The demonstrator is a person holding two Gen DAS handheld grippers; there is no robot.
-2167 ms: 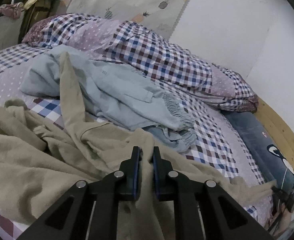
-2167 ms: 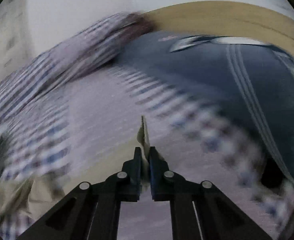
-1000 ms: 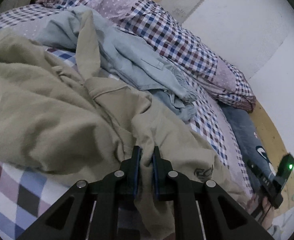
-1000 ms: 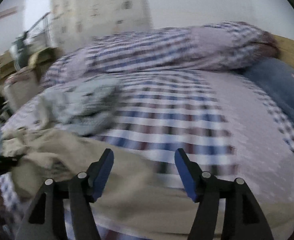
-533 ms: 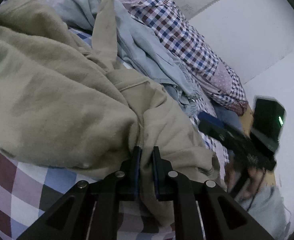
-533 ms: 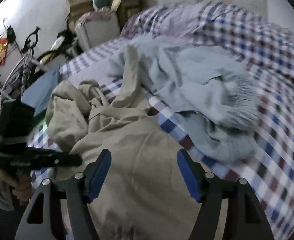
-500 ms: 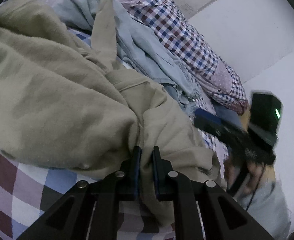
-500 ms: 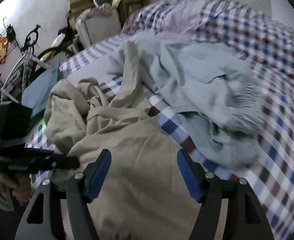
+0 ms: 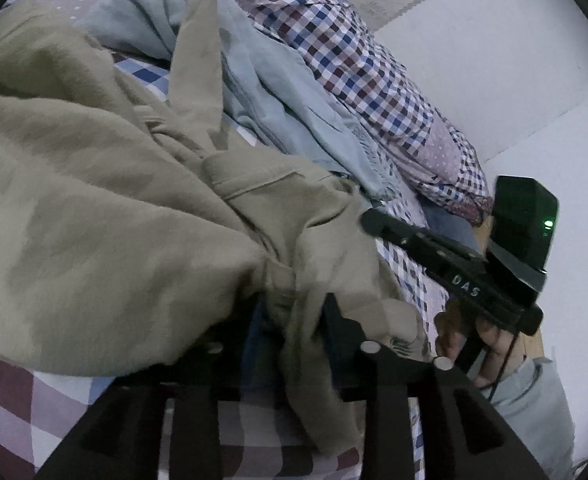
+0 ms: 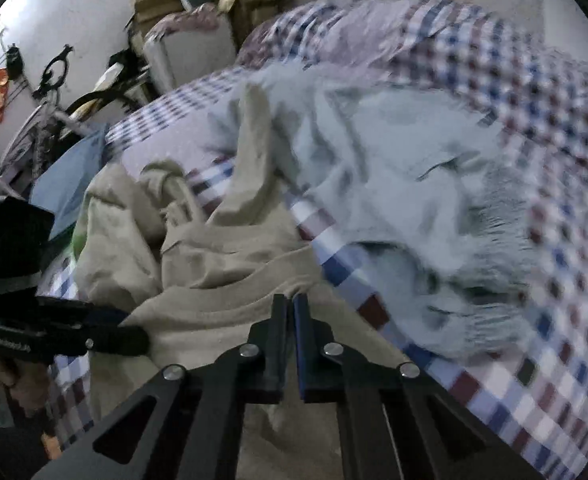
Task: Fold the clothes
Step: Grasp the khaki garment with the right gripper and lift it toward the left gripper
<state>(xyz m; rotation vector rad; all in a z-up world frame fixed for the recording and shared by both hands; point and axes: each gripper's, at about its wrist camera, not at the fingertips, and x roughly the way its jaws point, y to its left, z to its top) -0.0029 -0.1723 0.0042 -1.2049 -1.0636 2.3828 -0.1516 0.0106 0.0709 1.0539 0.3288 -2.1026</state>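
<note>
The crumpled beige cotton garment [image 9: 105, 216] is heaped on the checked bed [image 10: 534, 392]. Its near edge is pinched by the pressed-together jaws of the right gripper [image 10: 289, 304]; the left gripper [image 9: 289, 320], jaws spread, is draped by a fold alongside.

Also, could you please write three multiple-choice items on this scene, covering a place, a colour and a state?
1. Where does the light blue garment lie? A floor; B checked bedsheet; C box.
2. Colour of the garment that the right gripper pinches? A beige; B red; C black.
3. Its jaws are: A wide apart; B closed together; C unseen.
Answers: B, checks surround it; A, the beige garment meets the tips; B, only a sliver separates them.
</note>
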